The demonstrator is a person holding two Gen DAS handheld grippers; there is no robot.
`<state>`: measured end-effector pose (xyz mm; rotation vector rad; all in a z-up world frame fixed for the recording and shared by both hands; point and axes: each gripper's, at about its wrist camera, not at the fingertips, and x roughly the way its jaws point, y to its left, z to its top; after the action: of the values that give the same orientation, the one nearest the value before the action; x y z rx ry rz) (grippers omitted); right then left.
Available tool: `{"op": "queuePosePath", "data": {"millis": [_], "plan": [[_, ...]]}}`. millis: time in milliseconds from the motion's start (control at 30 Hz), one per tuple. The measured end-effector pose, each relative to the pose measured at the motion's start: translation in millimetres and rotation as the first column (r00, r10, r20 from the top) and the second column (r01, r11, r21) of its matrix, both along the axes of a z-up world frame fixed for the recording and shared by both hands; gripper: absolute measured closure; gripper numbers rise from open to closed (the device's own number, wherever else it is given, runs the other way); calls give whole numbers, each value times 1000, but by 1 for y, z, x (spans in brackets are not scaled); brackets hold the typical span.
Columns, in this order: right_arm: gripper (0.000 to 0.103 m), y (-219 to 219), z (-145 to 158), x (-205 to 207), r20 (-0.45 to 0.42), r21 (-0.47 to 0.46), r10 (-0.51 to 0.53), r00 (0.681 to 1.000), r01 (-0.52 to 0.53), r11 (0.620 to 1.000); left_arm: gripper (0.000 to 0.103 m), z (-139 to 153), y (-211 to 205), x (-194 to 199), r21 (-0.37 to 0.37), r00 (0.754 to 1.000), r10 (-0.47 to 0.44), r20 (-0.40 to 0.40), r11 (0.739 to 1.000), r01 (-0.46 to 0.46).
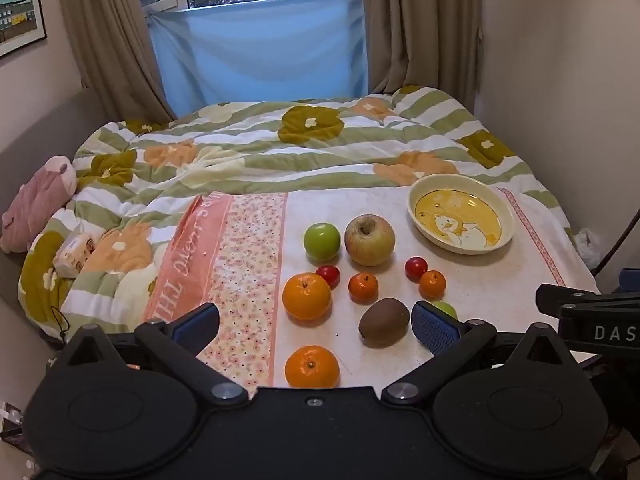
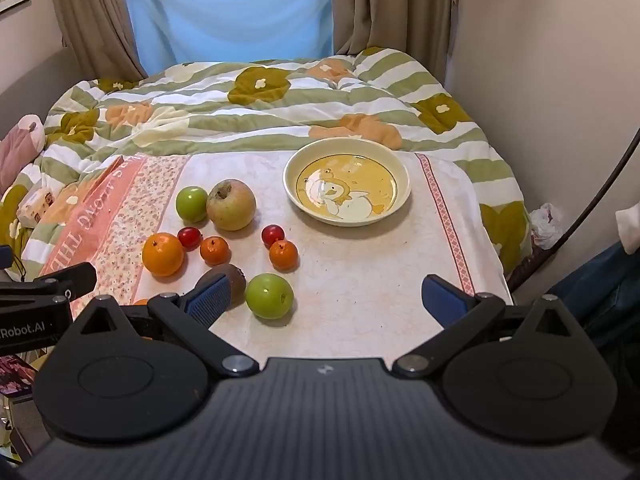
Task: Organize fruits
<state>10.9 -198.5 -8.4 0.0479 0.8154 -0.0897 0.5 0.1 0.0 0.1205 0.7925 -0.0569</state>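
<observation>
In the left wrist view, the right finger of the left tongs [image 1: 315, 322] is covering most of a green apple [image 1: 445, 308], leaving only a sliver showing. In the right wrist view, the left finger of the right tongs [image 2: 326, 300] is hiding part of the kiwi [image 2: 237, 280], and the tongs' arm is masking all but a thin orange edge of a mandarin [image 2: 141, 302]. A framed picture [image 1: 18, 4] is being cut off by the left edge.

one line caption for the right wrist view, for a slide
Open right tongs hover over a cloth strewn with fruit, green apple nearest, empty duck plate beyond.
</observation>
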Motion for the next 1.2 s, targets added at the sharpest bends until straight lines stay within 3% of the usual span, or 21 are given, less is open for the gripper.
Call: {"op": "queuePosePath", "data": {"millis": [1200], "plan": [[0, -3, 0, -1, -11, -8, -4, 1000, 4, 1000, 0, -2, 6, 0, 2, 999, 31, 11, 1000, -31]]}}
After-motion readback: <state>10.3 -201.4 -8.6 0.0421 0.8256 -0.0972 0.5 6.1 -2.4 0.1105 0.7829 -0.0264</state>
